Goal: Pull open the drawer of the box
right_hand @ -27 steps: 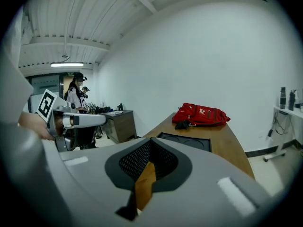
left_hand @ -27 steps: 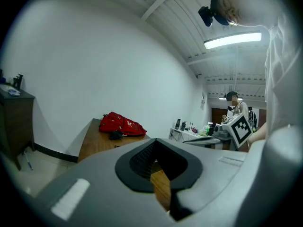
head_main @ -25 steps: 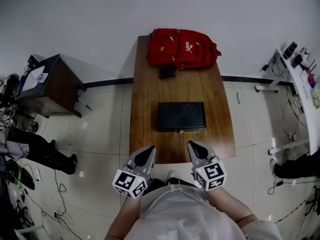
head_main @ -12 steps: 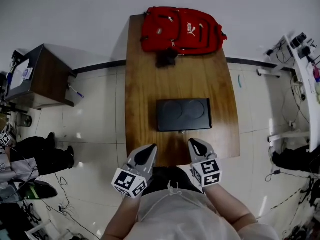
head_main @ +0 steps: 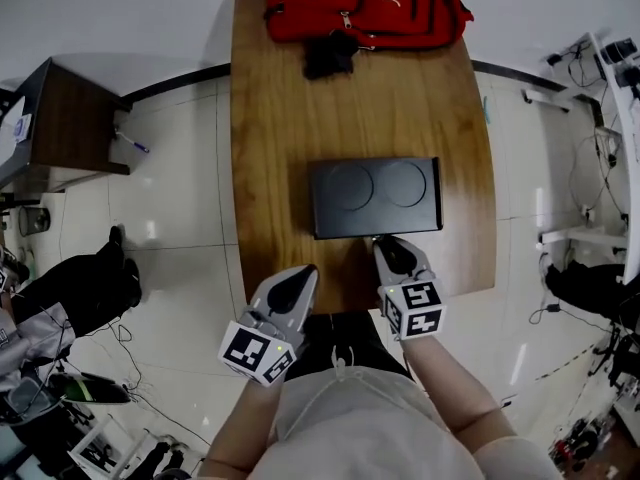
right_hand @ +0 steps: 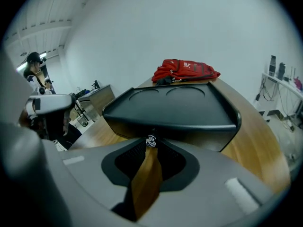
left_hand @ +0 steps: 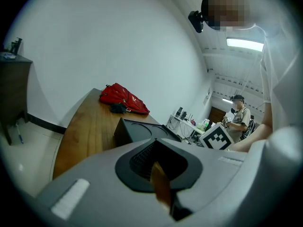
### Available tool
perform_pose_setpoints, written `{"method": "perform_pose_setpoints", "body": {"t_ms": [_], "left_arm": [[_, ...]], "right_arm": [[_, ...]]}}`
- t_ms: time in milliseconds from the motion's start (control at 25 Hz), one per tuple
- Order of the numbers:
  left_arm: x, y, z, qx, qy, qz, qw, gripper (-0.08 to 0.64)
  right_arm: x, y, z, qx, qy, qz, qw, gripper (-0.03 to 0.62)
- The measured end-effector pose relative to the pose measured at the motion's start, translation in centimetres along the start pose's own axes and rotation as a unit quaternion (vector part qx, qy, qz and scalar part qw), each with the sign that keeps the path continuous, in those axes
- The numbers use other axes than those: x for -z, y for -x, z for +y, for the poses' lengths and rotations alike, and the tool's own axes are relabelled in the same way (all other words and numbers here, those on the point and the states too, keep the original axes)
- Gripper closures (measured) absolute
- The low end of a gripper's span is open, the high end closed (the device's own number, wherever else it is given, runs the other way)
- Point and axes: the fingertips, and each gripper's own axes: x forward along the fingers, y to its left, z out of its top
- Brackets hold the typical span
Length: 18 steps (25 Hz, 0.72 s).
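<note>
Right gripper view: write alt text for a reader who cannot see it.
The fingers of the right gripper are opening just in front of a black box, with the small silver knob on the box's front at their tips. The box sits on a wooden table, and a red backpack lies at the table's far end.

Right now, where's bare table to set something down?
Widest: bare tabletop between red backpack and black box. Narrow strips flank the box. Crowded: near edge, left tool and right tool, jaws opening, drawer knob at their tips.
</note>
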Motion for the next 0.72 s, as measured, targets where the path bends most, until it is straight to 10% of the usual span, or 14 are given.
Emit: {"method": "perform_pose_setpoints", "body": {"t_ms": [720], "left_arm": [[0.1, 0.2, -0.9, 0.016, -0.010, 0.011, 0.9998, 0.554]], "right_arm": [[0.9, -0.5, 0.2, -0.011, -0.031, 0.012, 0.999, 0.520]]}}
